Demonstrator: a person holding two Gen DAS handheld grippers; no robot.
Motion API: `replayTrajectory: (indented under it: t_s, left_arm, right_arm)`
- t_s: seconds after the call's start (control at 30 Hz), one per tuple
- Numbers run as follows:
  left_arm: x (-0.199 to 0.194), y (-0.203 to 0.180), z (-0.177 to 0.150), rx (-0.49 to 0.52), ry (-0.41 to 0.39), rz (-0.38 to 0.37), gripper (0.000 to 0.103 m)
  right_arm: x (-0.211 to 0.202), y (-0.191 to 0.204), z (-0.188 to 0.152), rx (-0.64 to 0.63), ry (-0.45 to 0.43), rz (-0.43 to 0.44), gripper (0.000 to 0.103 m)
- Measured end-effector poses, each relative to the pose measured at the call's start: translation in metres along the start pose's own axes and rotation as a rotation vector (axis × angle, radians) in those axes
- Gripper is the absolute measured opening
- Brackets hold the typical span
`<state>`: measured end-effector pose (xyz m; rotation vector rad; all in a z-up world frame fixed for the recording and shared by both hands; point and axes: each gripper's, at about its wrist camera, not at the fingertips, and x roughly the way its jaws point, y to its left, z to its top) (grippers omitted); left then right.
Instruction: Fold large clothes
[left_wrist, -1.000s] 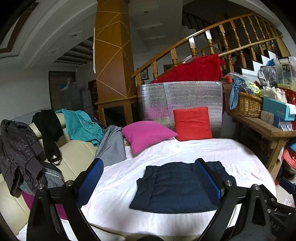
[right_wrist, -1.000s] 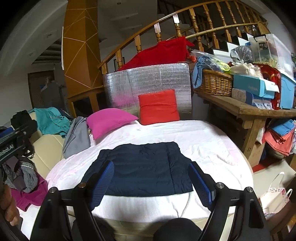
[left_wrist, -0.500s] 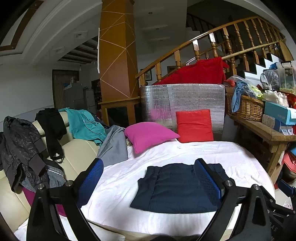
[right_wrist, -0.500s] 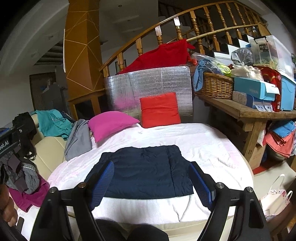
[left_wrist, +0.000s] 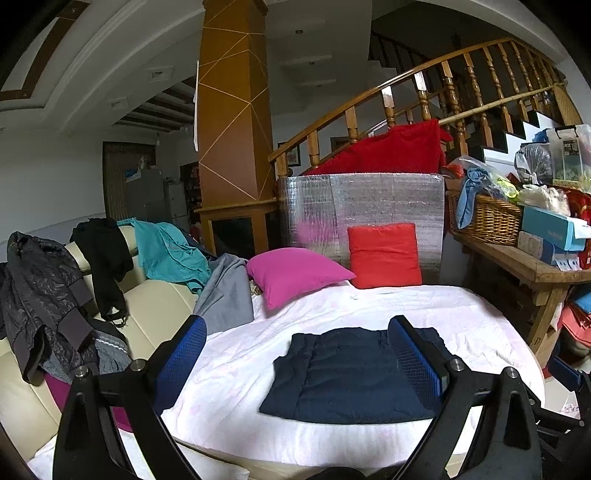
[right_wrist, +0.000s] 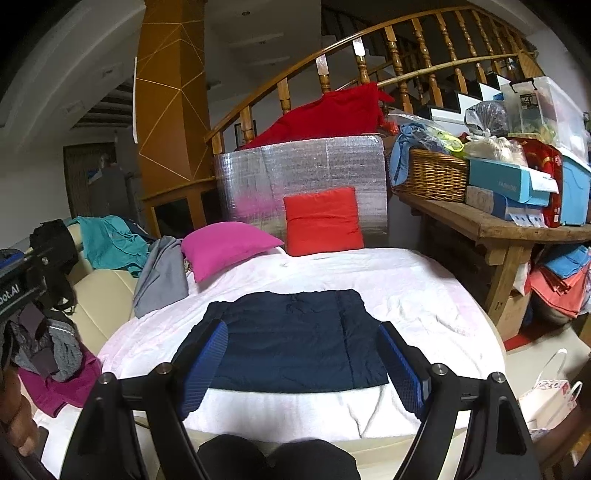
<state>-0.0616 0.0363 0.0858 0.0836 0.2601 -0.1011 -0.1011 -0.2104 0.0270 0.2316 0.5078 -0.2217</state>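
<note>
Right wrist, right tool (right_wrist: 303, 363) spread, seemingly above navy garment (right_wrist: 291, 339)

Both views slightly raised and drawn back, navy garment (right_wrist: 291, 339) a little farther from both tongs.

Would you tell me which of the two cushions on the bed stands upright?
The red cushion, leaning against the silver foil panel; the magenta cushion lies flat beside it.
</note>
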Motion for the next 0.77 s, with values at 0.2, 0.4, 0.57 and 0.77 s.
replayTrajectory:
  t_s: [0.2, 0.4, 0.57, 0.77]
  left_arm:
    - [0.006, 0.001, -0.001, -0.004, 0.01, -0.004, 0.098]
    - [0.012, 0.005, -0.002, -0.015, 0.017, -0.005, 0.098]
    - [0.02, 0.011, 0.001, -0.027, 0.02, -0.005, 0.098]
    - [0.043, 0.019, -0.001, -0.042, 0.026, -0.001, 0.098]
  right_arm:
    - [0.004, 0.002, 0.001, -0.002, 0.007, 0.004, 0.085]
    - [0.01, 0.006, 0.004, -0.002, 0.007, 0.0, 0.085]
    - [0.017, 0.011, 0.009, -0.009, 0.01, -0.002, 0.085]
    - [0.034, 0.017, 0.017, -0.022, 0.017, -0.008, 0.085]
